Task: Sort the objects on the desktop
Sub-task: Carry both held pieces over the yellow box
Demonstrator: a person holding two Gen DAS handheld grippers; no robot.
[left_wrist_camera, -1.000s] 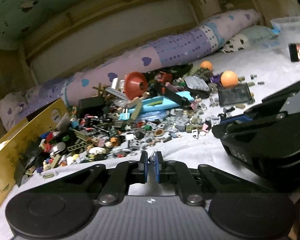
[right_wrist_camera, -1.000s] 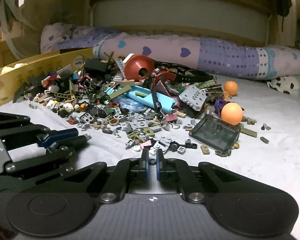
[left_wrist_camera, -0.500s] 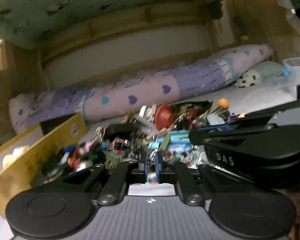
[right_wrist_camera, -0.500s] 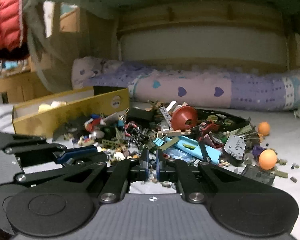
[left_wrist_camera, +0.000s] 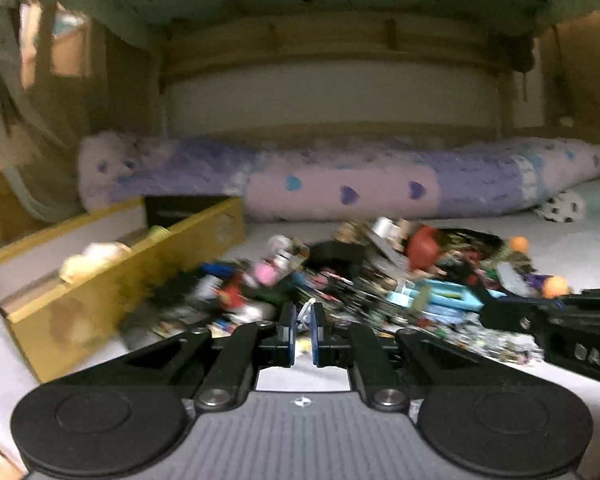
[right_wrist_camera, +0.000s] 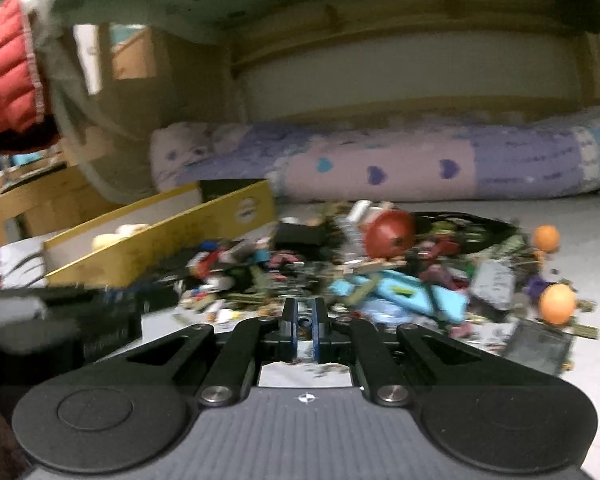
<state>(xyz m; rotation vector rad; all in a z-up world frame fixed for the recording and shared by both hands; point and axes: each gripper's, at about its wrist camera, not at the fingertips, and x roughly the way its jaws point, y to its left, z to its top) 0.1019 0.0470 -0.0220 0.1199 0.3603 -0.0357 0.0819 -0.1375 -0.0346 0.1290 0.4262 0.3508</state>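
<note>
Two hand-held grippers hover over a bed strewn with toy parts: the left gripper [left_wrist_camera: 301, 322] is pinched narrow on a small whitish piece [left_wrist_camera: 306, 312], while the right gripper [right_wrist_camera: 304, 320] is closed to a slit on a small dark bit [right_wrist_camera: 305, 322]. The pile of toy pieces [right_wrist_camera: 380, 276] lies at twelve o'clock, a yellow box [right_wrist_camera: 180, 236] at ten o'clock, two orange balls [right_wrist_camera: 557, 303] at two o'clock.
</note>
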